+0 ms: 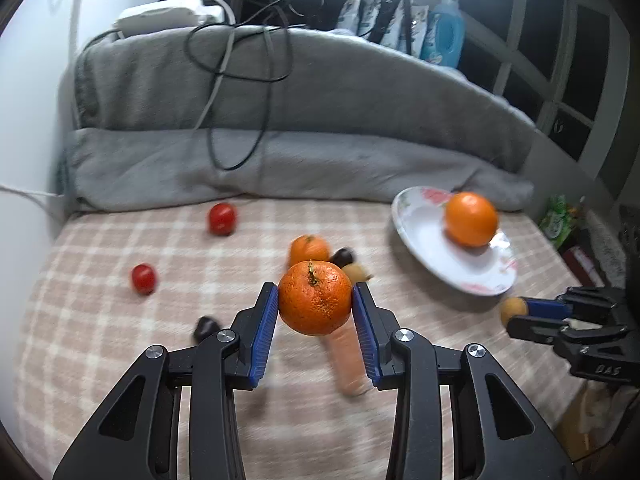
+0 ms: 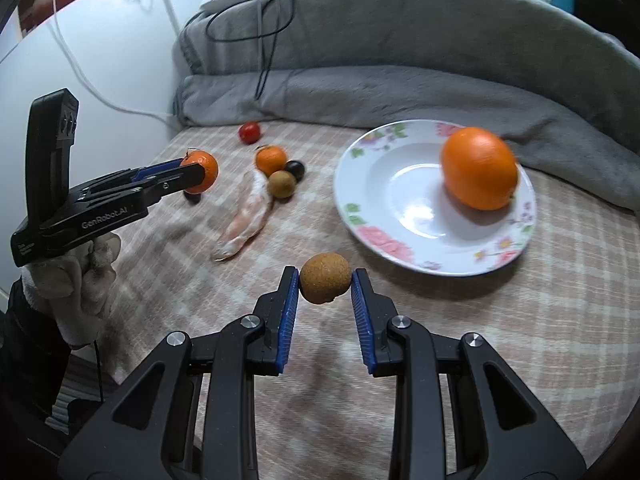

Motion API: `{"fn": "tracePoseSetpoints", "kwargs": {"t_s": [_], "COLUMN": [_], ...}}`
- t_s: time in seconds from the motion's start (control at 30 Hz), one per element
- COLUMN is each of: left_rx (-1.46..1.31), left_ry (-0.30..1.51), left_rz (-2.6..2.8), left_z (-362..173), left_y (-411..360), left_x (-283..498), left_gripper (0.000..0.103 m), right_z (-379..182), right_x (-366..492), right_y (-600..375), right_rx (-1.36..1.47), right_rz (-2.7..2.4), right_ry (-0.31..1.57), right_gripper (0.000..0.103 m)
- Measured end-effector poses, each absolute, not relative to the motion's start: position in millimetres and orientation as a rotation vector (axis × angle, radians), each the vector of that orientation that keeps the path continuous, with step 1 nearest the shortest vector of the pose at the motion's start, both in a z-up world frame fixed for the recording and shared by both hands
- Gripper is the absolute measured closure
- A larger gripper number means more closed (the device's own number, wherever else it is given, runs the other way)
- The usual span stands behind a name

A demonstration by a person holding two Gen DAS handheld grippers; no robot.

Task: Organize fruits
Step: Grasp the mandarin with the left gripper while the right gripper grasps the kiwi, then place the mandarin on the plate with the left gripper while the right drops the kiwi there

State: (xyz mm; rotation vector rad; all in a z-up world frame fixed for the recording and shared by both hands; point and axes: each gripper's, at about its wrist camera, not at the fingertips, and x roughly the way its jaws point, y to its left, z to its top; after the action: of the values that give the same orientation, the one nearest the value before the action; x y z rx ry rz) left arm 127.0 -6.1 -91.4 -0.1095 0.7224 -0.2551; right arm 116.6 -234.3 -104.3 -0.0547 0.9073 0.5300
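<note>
Left gripper (image 1: 315,300) is clamping a tangerine (image 1: 315,298), right gripper (image 2: 325,285) a longan (image 2: 325,283); lower both gently onto the plate (image 2: 384,208), beside the orange (image 2: 479,168).

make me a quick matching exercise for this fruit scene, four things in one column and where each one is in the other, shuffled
Things
1. mandarin with a stem
2. small brown fruit
3. large orange
4. red tomato

Places
A. lying on the checked cloth near the grey blanket
B. clamped in the right tool
C. on the flowered plate
D. clamped in the left tool

Pairs: 1-D, 2-B, 3-C, 4-A
</note>
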Motion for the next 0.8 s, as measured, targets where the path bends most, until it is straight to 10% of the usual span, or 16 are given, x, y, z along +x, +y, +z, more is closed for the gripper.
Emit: {"fn": "tracePoseSetpoints", "kwargs": {"t_s": [0.8], "left_rx": [-0.043], "left_ry": [0.726], "left_rz": [-0.415], "left_z": [-84.4], "left_y": [-92.2], "left_x": [188.5], "left_gripper": [0.067], "right_z": [-103.6], "right_x": [145.9], "right_y": [-272.1], "right_rx": [-0.04], "right_rz": [0.467], "right_ry": [0.882], "right_gripper": [0.074]}}
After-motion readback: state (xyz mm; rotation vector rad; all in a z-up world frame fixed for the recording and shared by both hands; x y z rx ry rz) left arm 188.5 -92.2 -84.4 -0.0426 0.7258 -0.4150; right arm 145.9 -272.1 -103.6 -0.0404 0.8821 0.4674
